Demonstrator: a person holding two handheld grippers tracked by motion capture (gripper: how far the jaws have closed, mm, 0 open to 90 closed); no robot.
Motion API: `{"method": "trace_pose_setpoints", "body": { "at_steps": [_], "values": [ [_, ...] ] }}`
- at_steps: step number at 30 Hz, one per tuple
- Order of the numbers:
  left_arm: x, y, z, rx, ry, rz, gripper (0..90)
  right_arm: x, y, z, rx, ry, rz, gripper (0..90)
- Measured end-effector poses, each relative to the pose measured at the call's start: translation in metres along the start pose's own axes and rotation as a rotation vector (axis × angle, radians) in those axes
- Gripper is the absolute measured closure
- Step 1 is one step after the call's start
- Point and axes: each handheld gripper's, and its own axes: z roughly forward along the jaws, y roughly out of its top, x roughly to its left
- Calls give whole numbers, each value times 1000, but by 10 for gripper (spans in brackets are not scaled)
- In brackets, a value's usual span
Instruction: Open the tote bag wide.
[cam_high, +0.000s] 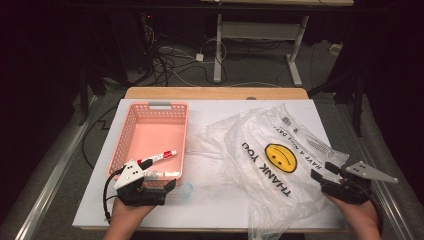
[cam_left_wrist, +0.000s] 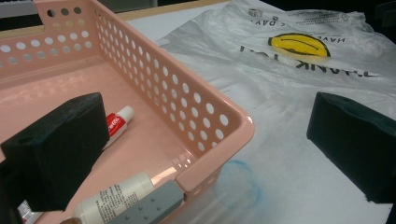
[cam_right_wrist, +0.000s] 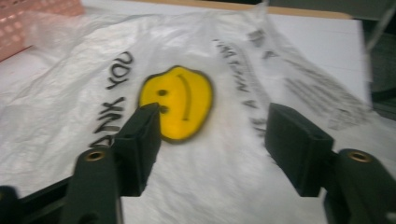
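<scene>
Both grippers sit at near edge: left gripper (cam_high: 150, 187) wide open astride pink basket's (cam_high: 129, 131) near-right corner, right gripper (cam_high: 327, 172) half open, empty, over plastic bag (cam_high: 265, 150) lying right of basket.

The basket (cam_high: 153, 135) is pink moulded plastic with a faint gloss and perforated walls; inside it lie two smooth plastic tubes (cam_high: 162, 155) with printed labels. Just right of the basket, the bag (cam_high: 272, 160) is thin, crinkled, translucent plastic film, shiny at its folds, printed in black and yellow. Under the basket the table sheet (cam_high: 210, 200) looks matt white, edged by pale wood (cam_high: 215, 93).
</scene>
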Motion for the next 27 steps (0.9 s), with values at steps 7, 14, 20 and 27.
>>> {"method": "trace_pose_setpoints", "body": {
  "at_steps": [7,14,20,27],
  "values": [
    [-1,0,0,15,0,11,0,29,16,27,16,86,-76,172],
    [-2,-1,1,18,-5,17,0,51,31,55,41,130,-106,111],
    [-2,-1,1,12,-4,21,0,69,40,82,67,156,-123,4],
    [-1,-2,-2,0,-2,12,0,89,45,104,94,199,-146,0]
  ]
}}
